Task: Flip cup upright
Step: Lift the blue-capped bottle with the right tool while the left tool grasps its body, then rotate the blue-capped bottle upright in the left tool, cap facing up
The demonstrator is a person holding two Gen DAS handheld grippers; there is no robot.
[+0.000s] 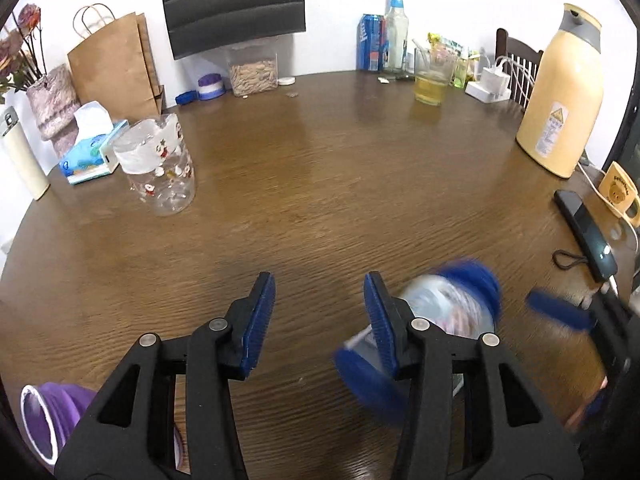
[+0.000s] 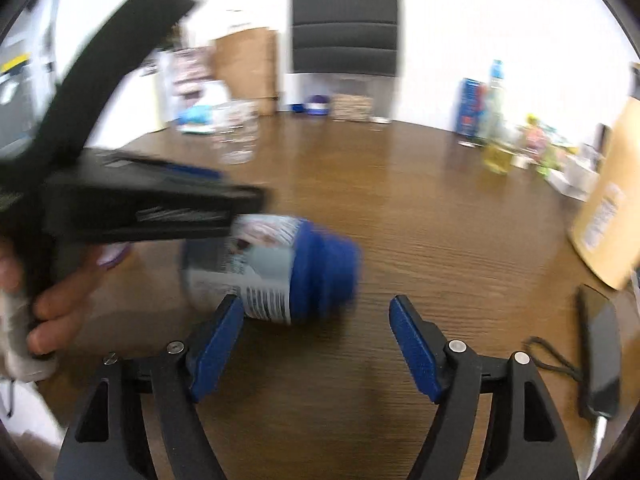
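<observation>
My left gripper [image 1: 319, 320] is released; its two blue pads stand wide apart with only bare table [image 1: 320, 184] between them. Just to the right of its right finger lies the cup [image 1: 452, 308], on its side and blurred, with its blue end pointing away to the right. Behind my left gripper on the left, a purple cup [image 1: 44, 420] lies on its side too.

My right gripper [image 2: 316, 320] is also released, with nothing between the pads. The cup [image 2: 276, 268] lies in front of its left finger [image 2: 218, 340], very close, but I cannot tell if they touch. The left gripper reaches over the cup from the left side.

To the right of the right gripper, a black phone [image 2: 600, 352] lies on the table. Further ahead on the left stands a clear jar [image 1: 160, 168], and beside it a tissue box [image 1: 92, 148]. Far right stands a yellow thermos [image 1: 564, 96]. At the far edge are a glass with yellow drink [image 1: 432, 84], a bottle [image 1: 396, 28], a paper bag [image 1: 112, 64].
</observation>
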